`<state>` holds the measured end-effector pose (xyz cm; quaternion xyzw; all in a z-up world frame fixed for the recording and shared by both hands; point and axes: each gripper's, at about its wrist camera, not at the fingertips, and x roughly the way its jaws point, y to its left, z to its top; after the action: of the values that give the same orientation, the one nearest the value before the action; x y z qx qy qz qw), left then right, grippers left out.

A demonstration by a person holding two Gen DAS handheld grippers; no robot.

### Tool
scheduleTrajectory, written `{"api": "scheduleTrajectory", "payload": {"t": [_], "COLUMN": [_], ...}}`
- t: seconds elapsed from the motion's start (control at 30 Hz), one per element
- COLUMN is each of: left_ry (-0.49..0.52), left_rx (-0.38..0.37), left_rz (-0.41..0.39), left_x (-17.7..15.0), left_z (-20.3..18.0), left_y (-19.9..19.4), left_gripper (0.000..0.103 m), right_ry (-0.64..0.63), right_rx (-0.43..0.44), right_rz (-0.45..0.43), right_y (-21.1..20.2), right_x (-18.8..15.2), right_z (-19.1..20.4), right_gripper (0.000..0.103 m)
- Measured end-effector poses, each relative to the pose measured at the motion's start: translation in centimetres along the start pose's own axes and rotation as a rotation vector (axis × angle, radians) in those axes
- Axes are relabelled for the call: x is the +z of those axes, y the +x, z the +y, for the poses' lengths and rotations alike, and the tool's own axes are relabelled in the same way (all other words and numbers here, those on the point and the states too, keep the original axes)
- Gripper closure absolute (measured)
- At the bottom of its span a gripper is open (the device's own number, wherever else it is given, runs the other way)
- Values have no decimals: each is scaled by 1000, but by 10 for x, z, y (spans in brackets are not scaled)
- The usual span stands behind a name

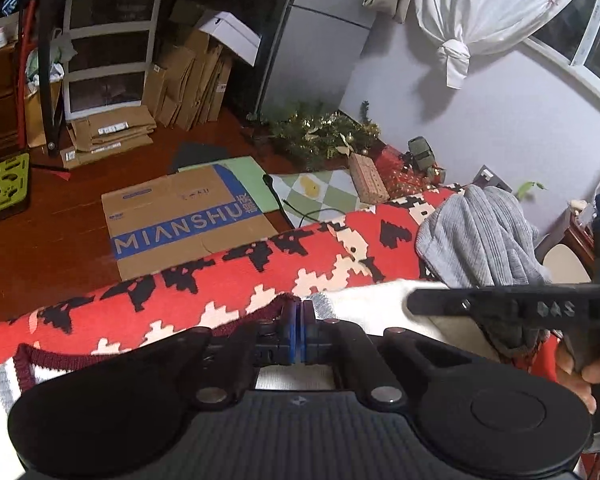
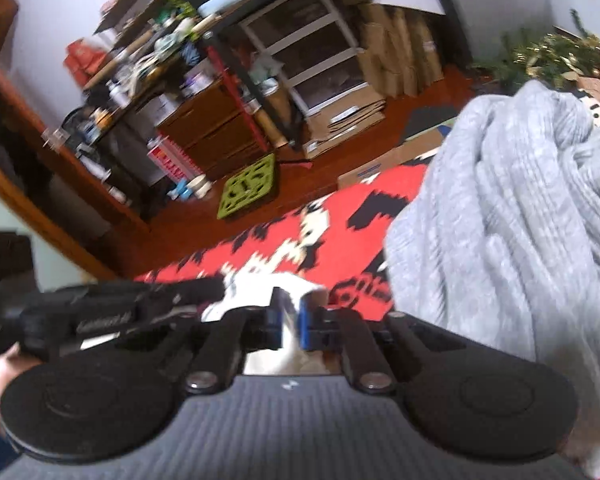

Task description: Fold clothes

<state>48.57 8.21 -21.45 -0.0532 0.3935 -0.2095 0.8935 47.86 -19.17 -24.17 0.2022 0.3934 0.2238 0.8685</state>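
Observation:
A white garment with a dark red ribbed trim (image 1: pixel 364 304) lies on a red, black and cream patterned blanket (image 1: pixel 236 276). My left gripper (image 1: pixel 299 312) is shut on the garment's edge near the trim. My right gripper (image 2: pixel 290 312) has its jaws a little apart, with white fabric (image 2: pixel 288 320) between them; it also shows at the right of the left wrist view (image 1: pixel 500 306). A crumpled grey knit garment (image 2: pixel 512 240) lies on the blanket just right of the right gripper; it also shows in the left wrist view (image 1: pixel 480 236).
Beyond the blanket's edge is a wooden floor with a flattened cardboard box (image 1: pixel 188 220), stacked cardboard (image 1: pixel 188 80), a drawer unit (image 1: pixel 108 48), a grey fridge (image 1: pixel 316 40), a small Christmas tree (image 1: pixel 320 132) and a green mat (image 2: pixel 252 188). Cluttered shelves (image 2: pixel 140 72) stand at left.

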Motion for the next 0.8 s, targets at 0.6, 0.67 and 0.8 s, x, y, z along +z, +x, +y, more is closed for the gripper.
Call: {"api": "scheduleTrajectory", "payload": {"t": [0.6, 0.67, 0.8], "left_ry": [-53, -42, -16], "left_rx": [-27, -26, 10], "left_rz": [-64, -63, -67], "left_x": [34, 28, 8], "left_z": [22, 25, 38], "left_y": [-11, -32, -74], "left_gripper": [94, 94, 88], "right_ry": [-250, -236, -240], "right_rx": [-154, -165, -160], "right_rz": [-42, -51, -81], "right_y": [-13, -23, -35], "right_x": [2, 3, 7], "right_z": [22, 18, 17], "right_gripper": [84, 82, 81]}}
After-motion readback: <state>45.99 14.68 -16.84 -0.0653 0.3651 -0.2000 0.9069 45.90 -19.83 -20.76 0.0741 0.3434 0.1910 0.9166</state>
